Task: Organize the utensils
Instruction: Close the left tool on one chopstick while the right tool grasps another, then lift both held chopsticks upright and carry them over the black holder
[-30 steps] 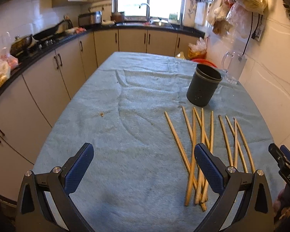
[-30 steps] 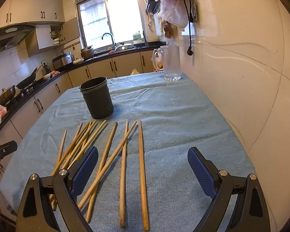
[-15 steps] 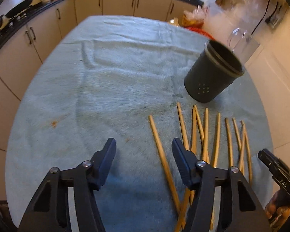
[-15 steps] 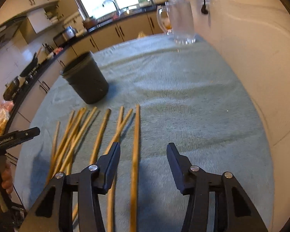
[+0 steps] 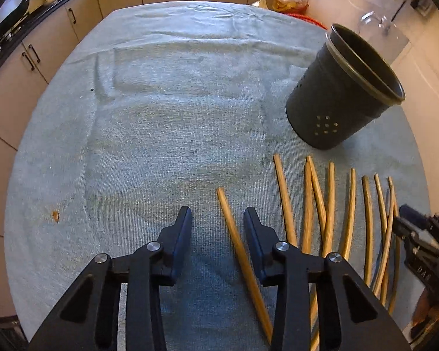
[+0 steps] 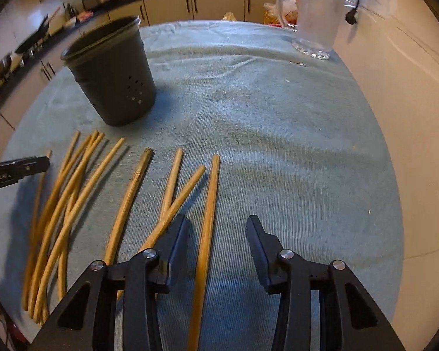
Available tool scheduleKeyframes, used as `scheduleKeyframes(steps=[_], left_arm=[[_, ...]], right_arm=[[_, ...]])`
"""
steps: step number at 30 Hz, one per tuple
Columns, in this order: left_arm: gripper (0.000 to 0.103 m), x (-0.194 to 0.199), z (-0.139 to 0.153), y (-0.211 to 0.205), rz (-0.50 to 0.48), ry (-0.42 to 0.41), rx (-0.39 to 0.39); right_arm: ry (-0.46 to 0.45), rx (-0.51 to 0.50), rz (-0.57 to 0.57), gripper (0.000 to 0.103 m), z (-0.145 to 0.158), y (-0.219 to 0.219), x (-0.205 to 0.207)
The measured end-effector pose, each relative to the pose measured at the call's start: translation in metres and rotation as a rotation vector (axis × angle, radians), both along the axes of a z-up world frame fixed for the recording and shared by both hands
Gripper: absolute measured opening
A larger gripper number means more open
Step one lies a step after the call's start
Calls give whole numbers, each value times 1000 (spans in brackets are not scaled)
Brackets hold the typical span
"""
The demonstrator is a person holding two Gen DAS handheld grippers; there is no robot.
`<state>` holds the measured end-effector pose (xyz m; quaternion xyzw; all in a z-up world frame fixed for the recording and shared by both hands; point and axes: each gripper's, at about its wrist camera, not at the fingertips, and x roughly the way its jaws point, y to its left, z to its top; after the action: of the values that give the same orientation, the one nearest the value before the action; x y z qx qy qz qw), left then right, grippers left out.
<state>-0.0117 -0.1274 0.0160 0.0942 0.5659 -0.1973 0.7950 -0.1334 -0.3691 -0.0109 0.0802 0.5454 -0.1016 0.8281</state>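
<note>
Now, in what looks like the pick-up step, both grippers, left (image 5: pixel 216 219) and right (image 6: pixel 216 228), hover half-open and empty, each straddling an outermost chopstick (image 5: pixel 240 251) (image 6: pixel 206 228) near the far dark holder (image 5: pixel 345 93) on the desk (image 5: pixel 161 117); next, lower and close.

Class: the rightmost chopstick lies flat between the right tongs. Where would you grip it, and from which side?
Grip the rightmost chopstick mid-shaft, coming straight down from above with the right tongs across its width. It lies flat on the towel, clear of its neighbours there, so one finger fits on each side.
</note>
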Motion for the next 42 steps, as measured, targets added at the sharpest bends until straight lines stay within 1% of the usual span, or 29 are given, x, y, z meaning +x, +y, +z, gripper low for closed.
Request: scheduleKeyframes(steps=[3,4,5,7,8,9,10,11,12,13,14,18,21,28,30,32,37,42], left_arm=[[35,-1,0,-6,-27,-6,21],[24,-2,0,-8,-35,-14,30],[8,-4,-1,-11,-45,-30,43],[8,-4,-1,-13,-44,-31,30],[7,-6,-1,-15,-51,-35,20],[7,-8,-1,-16,-57,-44,23],[6,-10,0,-16,-58,-52,22],[5,-14,5,-14,-60,-66,-5],[5,-18,10,-12,-64,-74,-32],[5,-22,18,-9,-68,-88,-63],[5,-25,22,-7,-69,-99,-77],[5,-51,59,10,-75,-190,-141],[5,-67,80,18,-67,-244,-170],[5,-115,127,47,-50,-370,-238],[5,-131,137,54,-47,-410,-250],[5,-143,142,59,-45,-438,-262],[5,-175,149,71,-43,-485,-294],[5,-203,159,79,-59,-560,-303]], right_arm=[[85,33,15,45,0,-6,15],[111,46,18,45,0,-8,20],[142,56,25,45,0,-10,27],[186,69,36,45,-1,-13,37],[196,65,42,40,-1,-14,43],[193,65,46,32,1,-16,46],[191,70,39,11,1,-18,48],[187,90,24,8,2,-22,47],[175,119,9,7,3,-26,45],[143,144,0,7,6,-29,42],[118,152,0,7,9,-31,38],[-5,169,-11,7,32,-32,11],[-112,169,-9,7,56,-31,-14],[-290,141,28,7,100,-8,-72],[-338,130,36,7,111,-2,-90],[-370,124,42,7,116,5,-94],[-448,92,59,7,131,18,-124],[-487,69,85,7,141,31,-142]])
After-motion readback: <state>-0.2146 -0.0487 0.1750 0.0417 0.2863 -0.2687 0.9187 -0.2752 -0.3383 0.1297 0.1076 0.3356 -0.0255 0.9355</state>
